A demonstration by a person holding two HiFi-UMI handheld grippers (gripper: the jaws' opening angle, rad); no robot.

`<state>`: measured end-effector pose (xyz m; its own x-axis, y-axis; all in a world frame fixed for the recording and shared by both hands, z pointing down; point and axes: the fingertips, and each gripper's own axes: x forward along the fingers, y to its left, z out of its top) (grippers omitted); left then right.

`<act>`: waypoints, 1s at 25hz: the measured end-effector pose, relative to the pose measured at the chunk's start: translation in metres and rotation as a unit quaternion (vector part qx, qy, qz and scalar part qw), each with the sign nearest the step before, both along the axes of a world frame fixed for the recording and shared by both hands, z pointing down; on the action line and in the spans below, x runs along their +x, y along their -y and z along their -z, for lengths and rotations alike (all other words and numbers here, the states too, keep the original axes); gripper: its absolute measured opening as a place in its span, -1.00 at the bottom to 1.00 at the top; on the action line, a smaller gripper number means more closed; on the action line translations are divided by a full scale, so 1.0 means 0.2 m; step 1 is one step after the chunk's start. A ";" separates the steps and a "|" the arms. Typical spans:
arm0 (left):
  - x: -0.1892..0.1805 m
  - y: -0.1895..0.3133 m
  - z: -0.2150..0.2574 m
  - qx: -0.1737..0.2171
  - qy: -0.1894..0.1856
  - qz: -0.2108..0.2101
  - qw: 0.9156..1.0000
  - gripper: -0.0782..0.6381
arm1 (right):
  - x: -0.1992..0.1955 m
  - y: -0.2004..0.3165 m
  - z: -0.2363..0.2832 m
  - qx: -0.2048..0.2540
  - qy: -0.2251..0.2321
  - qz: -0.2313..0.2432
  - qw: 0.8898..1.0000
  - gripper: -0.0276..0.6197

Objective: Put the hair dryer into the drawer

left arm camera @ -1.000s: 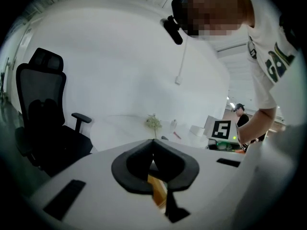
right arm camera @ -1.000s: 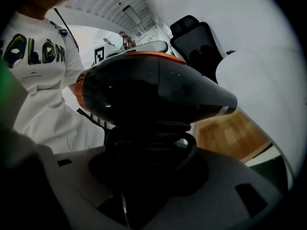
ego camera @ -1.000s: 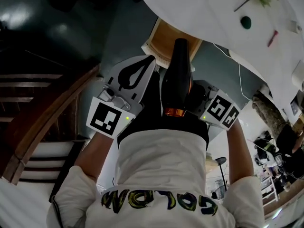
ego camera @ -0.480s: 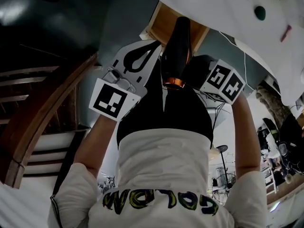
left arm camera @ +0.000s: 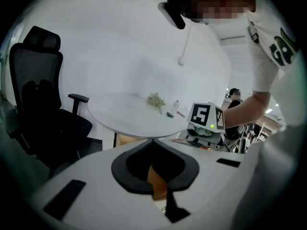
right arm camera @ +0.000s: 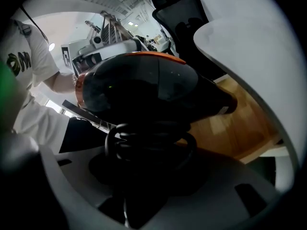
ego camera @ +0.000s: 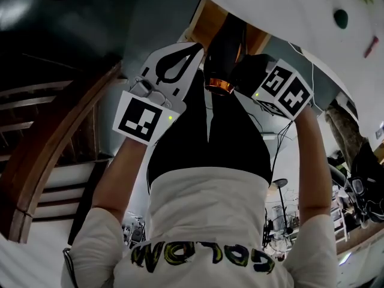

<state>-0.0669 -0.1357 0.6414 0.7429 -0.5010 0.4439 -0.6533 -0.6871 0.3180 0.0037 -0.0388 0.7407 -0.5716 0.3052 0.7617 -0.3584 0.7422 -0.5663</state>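
The black hair dryer (ego camera: 223,50) with an orange ring at its rear hangs nozzle-first over the open wooden drawer (ego camera: 210,18) under the white round table (ego camera: 288,17). My right gripper (ego camera: 243,71) is shut on the dryer's handle and coiled cord, its fingertips hidden behind the dryer. In the right gripper view the dryer (right arm camera: 139,87) fills the middle above my right gripper (right arm camera: 148,147), with the drawer's wooden bottom (right arm camera: 240,123) beyond. My left gripper (ego camera: 195,45) is just left of the dryer, jaws together and empty. The left gripper (left arm camera: 153,140) frames the drawer's wood (left arm camera: 156,178) through its pad loop.
A black office chair (left arm camera: 41,109) stands left of the table (left arm camera: 139,111), which carries a plant sprig (left arm camera: 156,100) and small items. A dark wooden stair rail (ego camera: 54,149) runs along the left of the head view. Cables hang by the table's right side.
Both grippers and the hair dryer have sunk towards the drawer, shifting up the head view. The dryer's nozzle now reaches over the drawer's opening. The grip has not changed.
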 end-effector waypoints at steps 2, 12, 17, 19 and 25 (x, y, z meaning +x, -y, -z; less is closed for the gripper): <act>-0.01 0.02 -0.04 -0.001 0.003 -0.002 1.000 -0.75 | -0.01 0.03 -0.04 0.004 -0.008 0.000 1.000 -0.19; -0.02 0.08 -0.18 0.000 0.019 -0.003 1.000 -0.75 | 0.02 0.16 -0.21 0.038 -0.055 -0.013 0.998 -0.19; -0.01 0.10 -0.26 0.001 0.029 -0.011 1.000 -0.75 | 0.04 0.22 -0.31 0.067 -0.088 -0.010 0.994 -0.19; 0.00 0.11 -0.28 0.000 0.034 -0.014 0.999 -0.75 | 0.04 0.24 -0.34 0.078 -0.100 -0.005 0.992 -0.19; 0.01 0.14 -0.35 -0.001 0.044 -0.014 0.999 -0.75 | 0.06 0.30 -0.45 0.118 -0.143 0.010 0.983 -0.19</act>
<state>-0.0652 -0.1631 0.7123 0.7149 -0.4796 0.5088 -0.6592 -0.7050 0.2615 0.0163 -0.0996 0.8317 -0.3197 0.1109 0.9410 -0.4612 0.8493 -0.2568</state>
